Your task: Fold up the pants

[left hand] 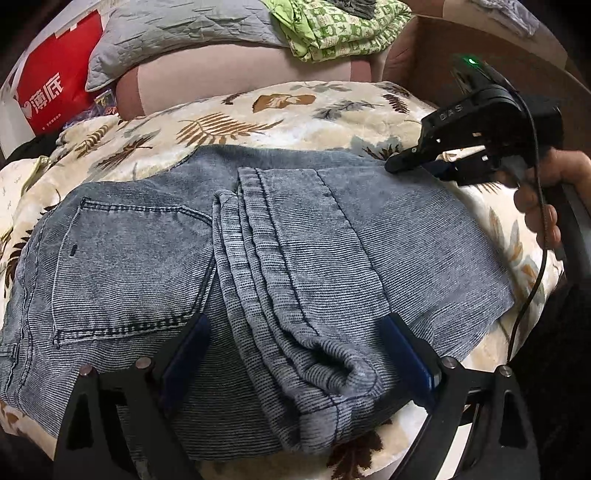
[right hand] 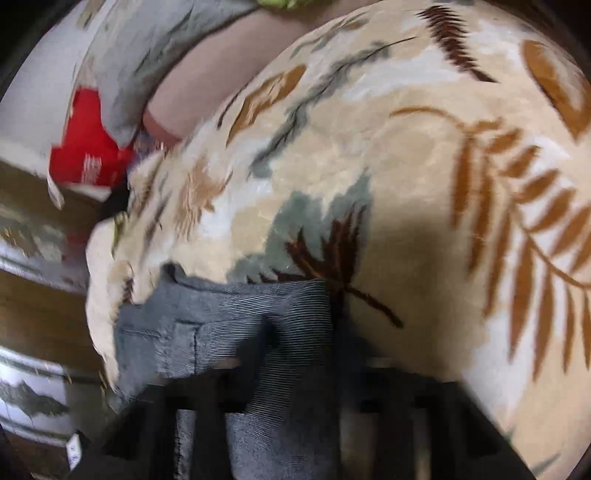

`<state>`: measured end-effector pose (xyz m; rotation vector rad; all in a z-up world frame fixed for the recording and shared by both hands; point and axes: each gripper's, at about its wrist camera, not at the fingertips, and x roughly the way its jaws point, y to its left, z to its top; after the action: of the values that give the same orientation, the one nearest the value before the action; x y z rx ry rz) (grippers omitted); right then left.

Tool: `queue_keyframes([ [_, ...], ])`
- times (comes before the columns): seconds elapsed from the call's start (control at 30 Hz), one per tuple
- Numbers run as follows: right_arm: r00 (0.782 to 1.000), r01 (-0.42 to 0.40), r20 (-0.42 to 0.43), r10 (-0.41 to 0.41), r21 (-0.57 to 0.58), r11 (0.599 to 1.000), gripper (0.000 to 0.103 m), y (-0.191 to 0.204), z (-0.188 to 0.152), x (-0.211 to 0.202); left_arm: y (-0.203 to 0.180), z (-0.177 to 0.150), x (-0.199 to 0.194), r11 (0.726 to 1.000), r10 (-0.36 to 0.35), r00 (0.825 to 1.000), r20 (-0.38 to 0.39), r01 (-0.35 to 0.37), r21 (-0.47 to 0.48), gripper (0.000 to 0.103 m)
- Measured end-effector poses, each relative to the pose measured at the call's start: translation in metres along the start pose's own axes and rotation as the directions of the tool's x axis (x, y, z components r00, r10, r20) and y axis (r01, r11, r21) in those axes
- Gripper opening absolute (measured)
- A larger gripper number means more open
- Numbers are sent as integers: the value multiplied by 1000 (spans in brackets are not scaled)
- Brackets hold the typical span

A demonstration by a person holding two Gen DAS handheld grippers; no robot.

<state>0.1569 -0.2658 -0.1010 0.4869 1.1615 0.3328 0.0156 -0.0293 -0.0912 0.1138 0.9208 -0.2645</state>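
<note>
Grey-blue corduroy pants (left hand: 258,251) lie folded on a leaf-print blanket (left hand: 229,118), back pocket at left, folded legs bunched in the middle. My left gripper (left hand: 295,354) is open, its blue-padded fingers (left hand: 184,354) straddling the near hem fold without gripping it. My right gripper (left hand: 410,160) sits at the pants' far right corner, its jaws close together on the fabric edge. In the blurred right wrist view the pants (right hand: 236,325) lie between its fingers (right hand: 258,354), which seem to pinch the cloth.
A red bag (left hand: 55,85), a grey quilted pillow (left hand: 177,33) and green patterned cloth (left hand: 340,29) lie beyond the blanket. A brown box (left hand: 443,48) stands at back right. A cable (left hand: 532,280) hangs from the right gripper.
</note>
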Motion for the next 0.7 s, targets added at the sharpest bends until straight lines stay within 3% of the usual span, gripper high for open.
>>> queue_keyframes([
  [0.03, 1000, 21, 14, -21, -43, 999, 15, 8, 1, -1, -1, -2, -1, 1000, -4, 1000, 7, 3, 3, 93],
  [0.13, 994, 92, 80, -81, -146, 985, 14, 30, -3, -18, -3, -4, -5, 1000, -1, 1000, 19, 0, 11, 94],
  [0.17, 989, 139, 63, -131, -166, 976, 16, 29, -5, -9, -3, -3, -4, 1000, 0, 1000, 19, -1, 12, 94],
  [0.2, 982, 188, 24, -187, -179, 966, 23, 24, -7, 6, -3, -2, -5, 1000, -3, 1000, 17, 3, 11, 94],
  [0.27, 989, 142, 56, -135, -150, 978, 28, 16, -7, 8, 2, 0, -10, 999, -39, 999, 10, 39, -3, 94],
  [0.37, 987, 110, 129, -98, -87, 990, 71, 16, -16, -29, 30, 5, -40, 992, -76, 993, 94, 85, -95, 94],
  [0.43, 976, 131, 193, -104, -133, 982, 70, 30, -32, -56, 56, 6, -62, 982, -50, 984, 168, 79, -172, 94],
  [0.5, 978, 42, 208, 1, -204, 978, 70, 51, -60, -75, 88, 4, -78, 957, 10, 977, 214, 53, -287, 94],
  [0.6, 988, -13, 141, 68, -357, 934, 70, 85, -100, -71, 133, -5, -82, 889, 87, 973, 212, 21, -457, 94],
  [0.7, 997, -13, 60, 50, -502, 865, 64, 114, -147, -49, 145, -13, -77, 868, 92, 977, 192, 16, -497, 94],
])
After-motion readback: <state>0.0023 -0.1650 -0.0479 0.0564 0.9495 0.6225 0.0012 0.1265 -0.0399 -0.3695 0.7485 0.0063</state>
